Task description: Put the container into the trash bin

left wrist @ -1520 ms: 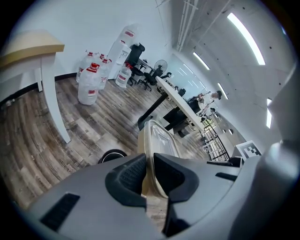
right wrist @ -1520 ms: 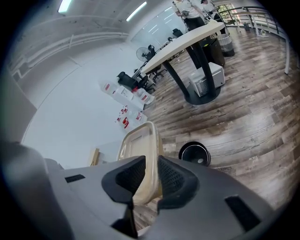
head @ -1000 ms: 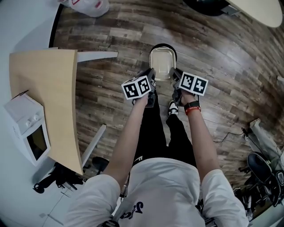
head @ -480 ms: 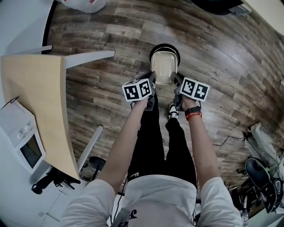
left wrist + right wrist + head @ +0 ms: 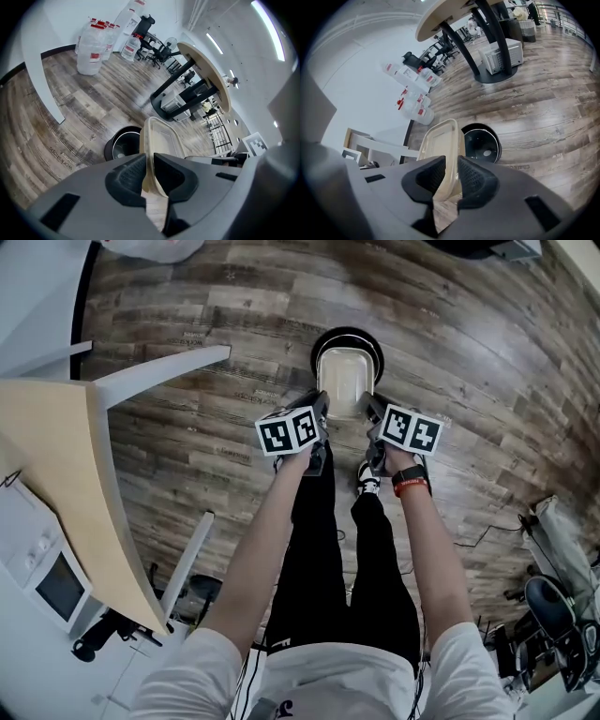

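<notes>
**Overhead, the container [image 5: 344,381] hangs above the trash bin [image 5: 348,332]**

Both claws grip the beige container by its long sides. The left claw [image 5: 321,411] is clenched on the left rim and the right claw [image 5: 368,409] on the right rim. From the head view the container covers most of the black bin's mouth, leaving only a ring of rim showing. In each gripper view the dark pads hide the stretch of rim they squeeze. Whether anything lies inside the container cannot be made out. The pale tabletop [image 5: 66,465] at left is cut off by the frame.
</notes>
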